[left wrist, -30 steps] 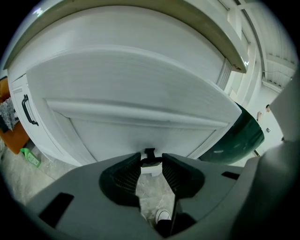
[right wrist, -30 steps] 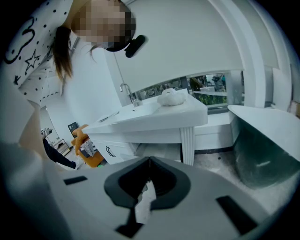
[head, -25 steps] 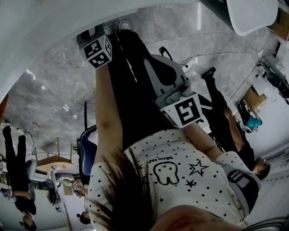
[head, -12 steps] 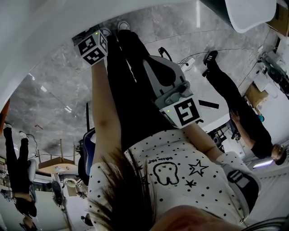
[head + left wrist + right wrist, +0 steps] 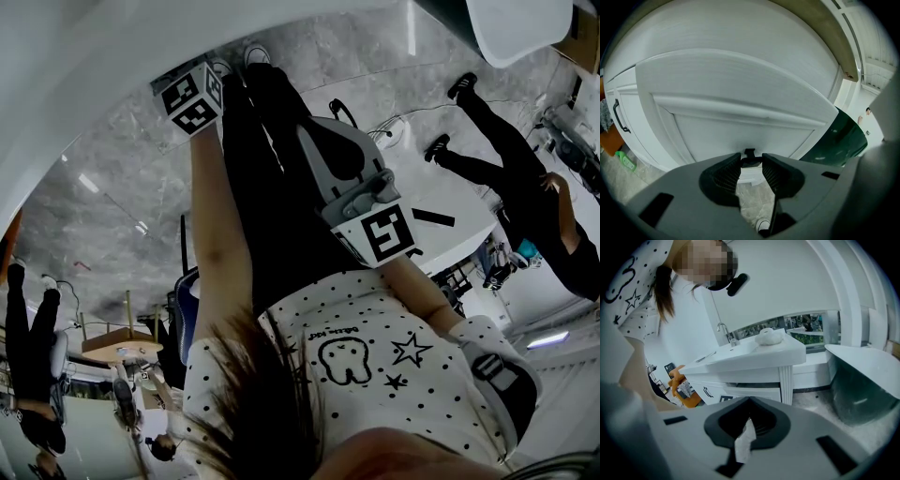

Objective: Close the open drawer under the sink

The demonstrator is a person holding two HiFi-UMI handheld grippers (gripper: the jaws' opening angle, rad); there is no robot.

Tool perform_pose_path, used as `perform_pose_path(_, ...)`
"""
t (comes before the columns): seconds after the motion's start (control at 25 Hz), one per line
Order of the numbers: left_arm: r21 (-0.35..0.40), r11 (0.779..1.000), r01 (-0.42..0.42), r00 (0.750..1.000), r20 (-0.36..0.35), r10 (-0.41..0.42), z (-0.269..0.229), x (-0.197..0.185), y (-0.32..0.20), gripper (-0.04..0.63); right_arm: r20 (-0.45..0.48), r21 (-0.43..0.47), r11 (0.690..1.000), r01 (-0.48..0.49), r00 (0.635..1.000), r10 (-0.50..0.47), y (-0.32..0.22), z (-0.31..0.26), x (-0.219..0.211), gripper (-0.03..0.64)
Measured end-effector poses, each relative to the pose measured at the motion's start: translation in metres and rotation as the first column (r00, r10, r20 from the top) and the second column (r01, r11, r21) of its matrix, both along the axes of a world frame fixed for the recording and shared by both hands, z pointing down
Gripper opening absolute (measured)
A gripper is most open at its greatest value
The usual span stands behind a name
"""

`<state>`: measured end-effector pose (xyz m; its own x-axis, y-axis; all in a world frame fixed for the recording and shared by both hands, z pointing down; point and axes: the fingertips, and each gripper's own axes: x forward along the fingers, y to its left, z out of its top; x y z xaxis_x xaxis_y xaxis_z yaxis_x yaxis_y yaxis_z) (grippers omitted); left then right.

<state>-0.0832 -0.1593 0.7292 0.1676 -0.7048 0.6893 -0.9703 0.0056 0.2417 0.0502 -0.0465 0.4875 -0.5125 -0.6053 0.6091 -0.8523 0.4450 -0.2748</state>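
In the left gripper view a white panelled drawer front [image 5: 740,93] fills the frame, very close. My left gripper [image 5: 751,163] has its jaws drawn in on the small black drawer handle [image 5: 749,153] at the tips. In the head view only that gripper's marker cube [image 5: 194,97] shows, at the end of a bare forearm. My right gripper [image 5: 749,427] is shut on a white scrap of tissue [image 5: 744,442] and hangs well away from the vanity. From there the open drawer [image 5: 752,392] sticks out under the white sink counter [image 5: 754,355].
A faucet [image 5: 725,331] and a white cloth [image 5: 769,336] sit on the counter. An orange object [image 5: 682,385] stands left of the vanity, a grey bin [image 5: 862,390] on the right. Other people [image 5: 525,178] move about on the marbled floor [image 5: 112,178].
My left gripper shifted slightly up and left, then held. A person in dark clothes in the background has walked across the right side. My right gripper has stayed put.
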Motion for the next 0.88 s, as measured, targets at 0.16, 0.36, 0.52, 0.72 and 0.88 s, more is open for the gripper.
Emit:
perform_pose_path(0.16, 0.000, 1.000, 0.005, 1.000, -0.004, -0.005, -0.0009, -0.0006, -0.0009, 0.143, 0.002, 0.002, 1.000, 0.001, 1.000, -0.001, 0.0007, -0.0007, -0.0015, 0.014)
perform_pose_path(0.36, 0.001, 1.000, 0.007, 1.000, -0.005, -0.007, -0.0016, -0.0027, -0.0005, 0.143, 0.002, 0.005, 1.000, 0.007, 1.000, -0.007, 0.0025, -0.0018, -0.0048, 0.014)
perform_pose_path(0.52, 0.004, 1.000, 0.008, 1.000, -0.006, -0.007, -0.0014, -0.0035, 0.0007, 0.143, 0.001, 0.005, 1.000, 0.007, 1.000, -0.007, 0.0039, -0.0011, -0.0050, 0.014)
perform_pose_path(0.72, 0.004, 1.000, 0.006, 1.000, -0.005, -0.006, -0.0013, -0.0026, 0.0019, 0.143, 0.003, 0.008, 1.000, 0.001, 1.000, -0.001, 0.0039, -0.0017, -0.0041, 0.014)
perform_pose_path(0.88, 0.003, 1.000, 0.006, 1.000, -0.004, -0.006, -0.0031, -0.0002, 0.0008, 0.143, 0.002, 0.004, 1.000, 0.004, 1.000, -0.005, 0.0027, -0.0029, -0.0012, 0.014)
